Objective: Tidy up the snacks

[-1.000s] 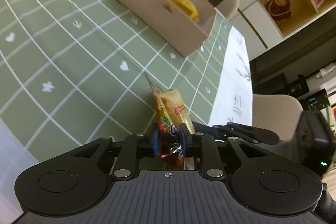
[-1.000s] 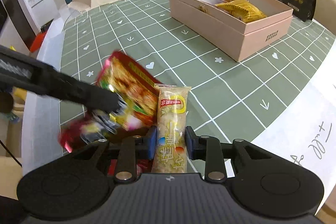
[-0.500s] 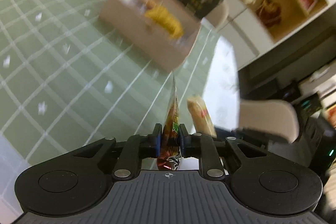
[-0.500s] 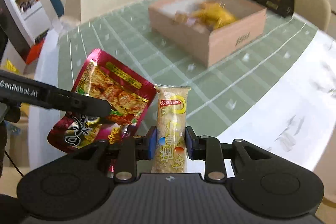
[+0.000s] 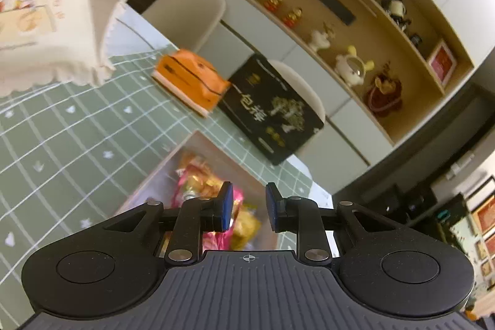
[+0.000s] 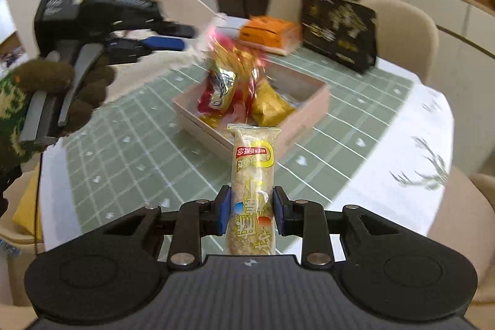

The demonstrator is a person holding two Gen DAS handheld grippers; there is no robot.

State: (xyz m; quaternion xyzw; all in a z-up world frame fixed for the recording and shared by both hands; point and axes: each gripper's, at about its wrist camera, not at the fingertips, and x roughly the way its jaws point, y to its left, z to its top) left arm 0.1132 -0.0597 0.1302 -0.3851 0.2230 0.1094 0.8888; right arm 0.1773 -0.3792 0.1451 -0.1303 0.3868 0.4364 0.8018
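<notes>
step: snacks being loaded into pink box [image 6: 309,110] | left gripper [image 5: 246,207]: jaws opening, nothing between them | red snack packet [image 6: 229,82]: blurred, over the box at 12 o'clock | right gripper [image 6: 251,212]: clamped on cracker bar [image 6: 252,175], short of box | next: bar to be carried over the near rim, then let go

The desk [image 6: 411,126] wore a white cloth under a green grid mat [image 6: 139,144]. On the mat sat an open pink box [image 6: 309,110] of snacks mid-desk, with an orange carton [image 6: 272,33] and black box [image 6: 338,31] along the far edge.
</notes>
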